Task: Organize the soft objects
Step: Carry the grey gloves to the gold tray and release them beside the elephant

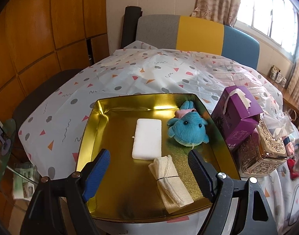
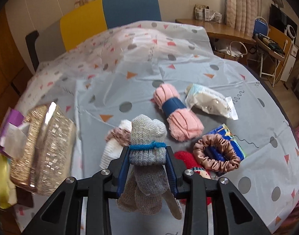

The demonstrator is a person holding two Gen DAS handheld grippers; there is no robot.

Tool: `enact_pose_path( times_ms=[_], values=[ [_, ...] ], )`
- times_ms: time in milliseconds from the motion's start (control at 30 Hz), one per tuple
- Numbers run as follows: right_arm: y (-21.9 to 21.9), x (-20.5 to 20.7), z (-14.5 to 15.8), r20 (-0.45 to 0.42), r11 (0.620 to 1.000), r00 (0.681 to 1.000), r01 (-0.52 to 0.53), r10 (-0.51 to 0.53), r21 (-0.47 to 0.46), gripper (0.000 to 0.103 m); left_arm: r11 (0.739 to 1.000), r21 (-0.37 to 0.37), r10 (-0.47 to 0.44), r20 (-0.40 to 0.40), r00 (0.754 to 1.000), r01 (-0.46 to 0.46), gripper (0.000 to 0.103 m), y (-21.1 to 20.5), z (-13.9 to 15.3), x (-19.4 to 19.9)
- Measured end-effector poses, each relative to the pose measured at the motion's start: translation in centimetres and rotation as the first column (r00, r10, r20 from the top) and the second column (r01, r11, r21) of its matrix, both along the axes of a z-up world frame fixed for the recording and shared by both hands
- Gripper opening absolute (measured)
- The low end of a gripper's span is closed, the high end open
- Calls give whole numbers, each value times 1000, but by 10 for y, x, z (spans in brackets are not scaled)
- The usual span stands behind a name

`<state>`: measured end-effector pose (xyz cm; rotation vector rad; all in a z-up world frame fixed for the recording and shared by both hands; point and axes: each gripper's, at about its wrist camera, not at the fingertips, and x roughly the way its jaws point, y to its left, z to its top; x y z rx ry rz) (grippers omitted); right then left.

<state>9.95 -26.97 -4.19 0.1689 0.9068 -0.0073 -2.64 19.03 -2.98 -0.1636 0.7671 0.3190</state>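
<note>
The left claw [image 1: 149, 168] is held wide open; the right claw [image 2: 147, 159] is clamped on a bundle.

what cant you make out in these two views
- Right wrist view: red plush toy, mostly hidden behind the right tool and its grey knit bundle.
- Right wrist view: gold tissue box, motion-blurred.
- Left wrist view: items at the right edge, blurred.
</note>
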Motion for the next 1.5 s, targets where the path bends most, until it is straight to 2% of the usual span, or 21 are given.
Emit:
enact_pose_path(
  times_ms=[133,233,367,467,633,800,933,1167,1300,1433,1500],
  values=[
    [28,-13,41,84,997,993,-81,80,4,34,1000,-18,25,-9,1000,-25,82,9,-4,0],
    [65,-25,73,157,981,970,-193,187,29,34,999,-1,44,-3,999,-44,82,13,-4,-3],
    [131,-41,107,241,925,902,-379,359,40,34,998,1,66,17,998,-66,85,21,1,-9],
    [183,-50,114,259,867,844,-497,470,47,34,997,4,80,30,996,-80,86,26,4,-14],
    [251,-58,100,233,778,773,-621,590,92,34,995,26,99,33,995,-100,87,32,5,-22],
    [299,-57,80,182,725,733,-679,656,119,34,992,19,124,45,991,-125,87,40,5,-27],
    [329,-49,56,132,715,721,-693,681,94,34,991,15,135,47,990,-135,86,44,5,-29],
    [361,-32,-11,-74,725,722,-689,688,20,35,990,10,142,39,989,-143,86,47,1,-29],
    [367,-35,-33,-112,716,713,-697,692,-17,39,990,5,143,35,989,-143,86,48,-1,-28],
    [366,-37,-37,-96,710,711,-702,696,-49,43,990,4,139,32,990,-139,86,47,-2,-27],
    [362,-40,-34,-74,706,707,-707,704,-42,52,990,6,138,33,990,-138,86,47,-2,-27]
  ],
)
